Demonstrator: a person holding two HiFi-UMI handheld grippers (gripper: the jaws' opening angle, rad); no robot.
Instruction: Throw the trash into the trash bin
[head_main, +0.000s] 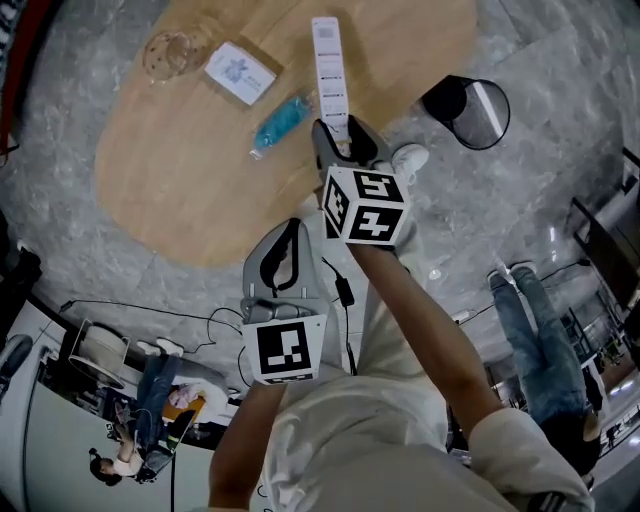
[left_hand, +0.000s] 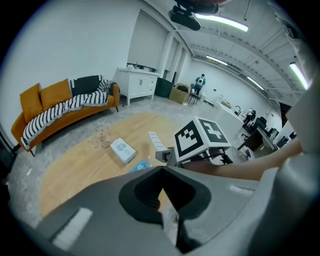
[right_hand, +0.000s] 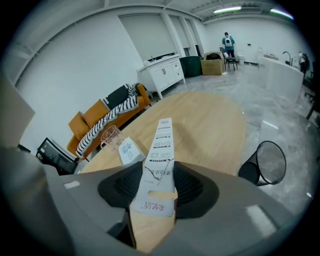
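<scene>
The left gripper (left_hand: 162, 176) has its jaws pressed together above the wooden table (left_hand: 75, 165).

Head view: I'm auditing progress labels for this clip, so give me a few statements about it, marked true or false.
1. The right gripper is shut on the paper strip. True.
2. The trash bin stands on the table. False: it stands on the floor beside the table.
3. The blue wrapper lies on the table. True.
4. The white packet is in the trash bin. False: it lies on the table.
</scene>
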